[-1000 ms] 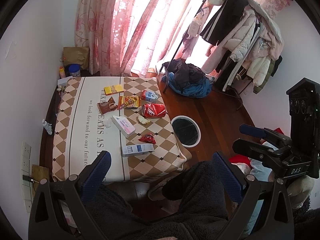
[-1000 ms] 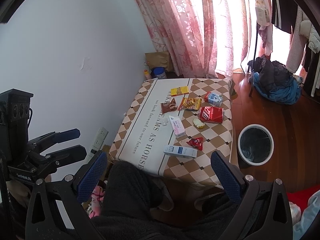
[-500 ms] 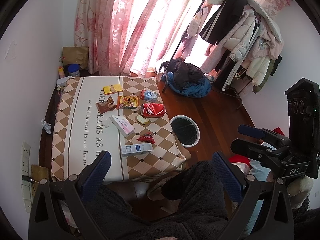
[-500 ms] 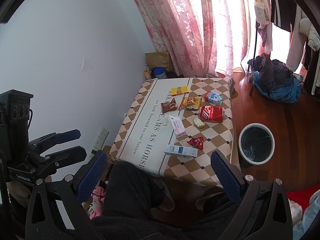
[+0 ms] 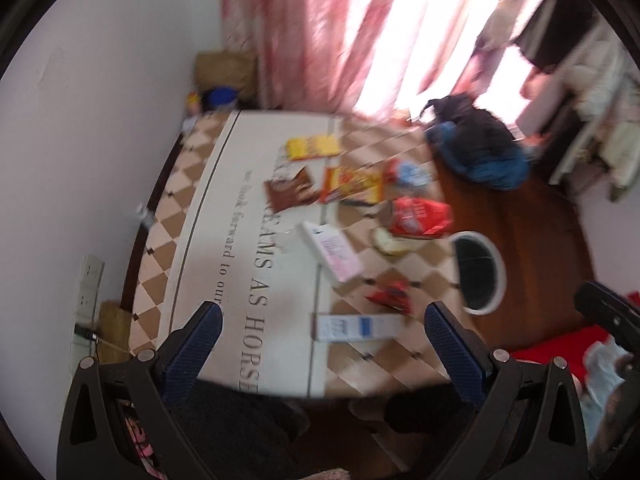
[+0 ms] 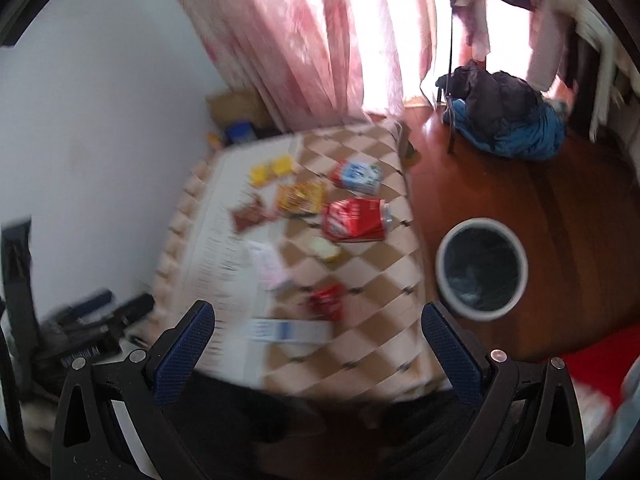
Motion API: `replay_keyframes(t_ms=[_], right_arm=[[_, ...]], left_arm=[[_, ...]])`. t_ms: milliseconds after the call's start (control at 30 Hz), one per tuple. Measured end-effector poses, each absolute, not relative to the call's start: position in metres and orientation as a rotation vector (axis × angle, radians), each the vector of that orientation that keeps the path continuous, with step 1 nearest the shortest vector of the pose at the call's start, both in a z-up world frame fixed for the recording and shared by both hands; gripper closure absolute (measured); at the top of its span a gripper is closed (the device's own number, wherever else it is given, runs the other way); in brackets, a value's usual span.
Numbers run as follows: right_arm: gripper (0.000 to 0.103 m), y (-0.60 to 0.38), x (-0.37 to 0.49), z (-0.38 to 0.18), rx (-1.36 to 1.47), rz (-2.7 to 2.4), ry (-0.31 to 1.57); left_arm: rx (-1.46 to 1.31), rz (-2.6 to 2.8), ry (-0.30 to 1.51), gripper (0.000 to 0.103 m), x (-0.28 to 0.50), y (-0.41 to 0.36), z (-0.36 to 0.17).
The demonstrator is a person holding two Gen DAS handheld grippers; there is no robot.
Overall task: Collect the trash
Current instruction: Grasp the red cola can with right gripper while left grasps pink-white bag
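Several pieces of trash lie on the checked tablecloth [image 5: 240, 184]: a white and blue box [image 5: 356, 327] nearest me, a small red wrapper [image 5: 390, 294], a pink box [image 5: 334, 250], a crushed red can [image 5: 420, 216], a yellow snack bag [image 5: 352, 186], a brown wrapper [image 5: 290, 192], a yellow packet [image 5: 312, 147] and a blue carton [image 6: 357, 177]. A white-rimmed bin [image 6: 482, 269] stands on the floor right of the table. My left gripper [image 5: 322, 334] and right gripper [image 6: 318, 332] hover open over the table's near edge, empty. Both views are blurred.
Pink curtains [image 5: 360, 32] hang behind the table. A heap of dark and blue clothes [image 6: 508, 120] lies on the wooden floor, with a clothes rack [image 5: 592, 92] beyond. A paper bag [image 5: 226, 70] and a blue tub stand in the corner. My dark-trousered legs [image 5: 248, 428] fill the foreground.
Both grippers have swung forward and down toward the table, so the trash and the bin appear much larger. Both stay open and empty.
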State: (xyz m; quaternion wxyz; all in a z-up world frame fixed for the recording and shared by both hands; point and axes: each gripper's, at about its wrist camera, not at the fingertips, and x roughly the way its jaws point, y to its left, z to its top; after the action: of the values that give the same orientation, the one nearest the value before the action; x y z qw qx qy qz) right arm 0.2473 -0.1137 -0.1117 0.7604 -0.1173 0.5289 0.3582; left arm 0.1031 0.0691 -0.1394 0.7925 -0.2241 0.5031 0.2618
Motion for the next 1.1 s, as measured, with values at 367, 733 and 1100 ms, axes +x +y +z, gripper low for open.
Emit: replay_keyframes(t_ms=[367, 733, 1100], right_arm=[[0.0, 0.051, 0.334, -0.282, -1.047, 0.839, 1.171], [0.005, 0.092, 0.373, -0.356, -1.084, 0.913, 1.327], [0.005, 0.077, 0.43, -0.37, -0.591, 0.763, 1.613]], left_arm=[[-0.667, 0.743, 1.318, 0.0, 0.186, 0.116, -0.298], [-0.837, 0.679, 1.353, 0.037, 0.211, 0.132, -0.357], [-0.727, 0.676, 1.341, 0.053, 0.201, 0.138, -0.353]])
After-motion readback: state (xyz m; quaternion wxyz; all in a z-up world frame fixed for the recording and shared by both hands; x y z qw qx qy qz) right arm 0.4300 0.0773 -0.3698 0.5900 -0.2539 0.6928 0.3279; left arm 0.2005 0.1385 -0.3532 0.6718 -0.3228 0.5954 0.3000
